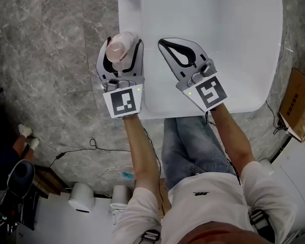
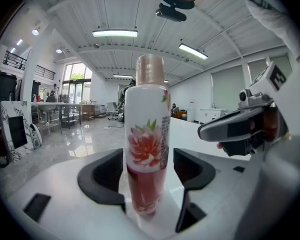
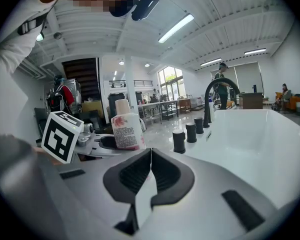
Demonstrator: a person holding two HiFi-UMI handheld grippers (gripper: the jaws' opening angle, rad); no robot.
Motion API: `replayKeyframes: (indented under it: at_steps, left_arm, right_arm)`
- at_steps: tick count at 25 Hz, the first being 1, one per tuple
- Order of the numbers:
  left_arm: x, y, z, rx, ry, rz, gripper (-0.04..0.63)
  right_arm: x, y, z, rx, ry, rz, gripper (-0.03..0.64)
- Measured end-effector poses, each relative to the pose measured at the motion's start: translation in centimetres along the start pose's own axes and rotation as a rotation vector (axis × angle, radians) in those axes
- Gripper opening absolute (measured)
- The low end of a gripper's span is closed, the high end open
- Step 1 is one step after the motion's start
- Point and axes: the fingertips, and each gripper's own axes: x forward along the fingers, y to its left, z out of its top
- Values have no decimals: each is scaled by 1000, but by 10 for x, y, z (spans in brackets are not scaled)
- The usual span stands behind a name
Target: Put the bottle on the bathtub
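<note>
Two grippers sit side by side over the near end of the white bathtub (image 1: 244,60). The left gripper (image 2: 148,154) has its black jaws wide, and the bottle (image 2: 146,109) stands up straight between them, on the smooth white rim at the tub's corner. A small gap shows on its right side, so the jaws do not squeeze it. I think the bottle is already where it should go. Its long side goes up and down, and it is straight ahead of the left gripper. So I think that gripper should slide straight back, or the bottle may tip. The right gripper (image 3: 150,156) is close by on the right, with its jaws pressed together and nothing in them. The bottle is a tall, round, shiny plastic tube. It is white with a pink flower picture, see-through and reddish low down, and has a round tan cap. Farther along the rim stand a few short black knobs (image 3: 179,141) and a curved black faucet (image 3: 217,91). Beyond lies a shiny grey marble floor (image 1: 51,60).
</note>
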Motion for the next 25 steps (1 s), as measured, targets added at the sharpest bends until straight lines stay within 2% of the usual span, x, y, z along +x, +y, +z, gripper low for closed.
replayKeyframes:
  at_steps: [9,13,19,22,25]
  left_arm:
    - [-17,3,1,-7,6,23,298]
    - [-40,4,16,-35,-5,58,298]
    - [-96,-4,71,-57,-44,92,295]
    - [-124,-11,106,-50,-81,92,223]
    - [-146,-18,140,-42,-119,100,186]
  right_arm:
    - [-8,8,3,-5,3,1,-5]
    - [-17,12,16,-8,-3,3,-5]
    - [-45,32,65,-29,-41,12,-5]
    - [-63,44,101,-54,-80,21,-5]
    - [-83,56,134,-78,-111,33,-5]
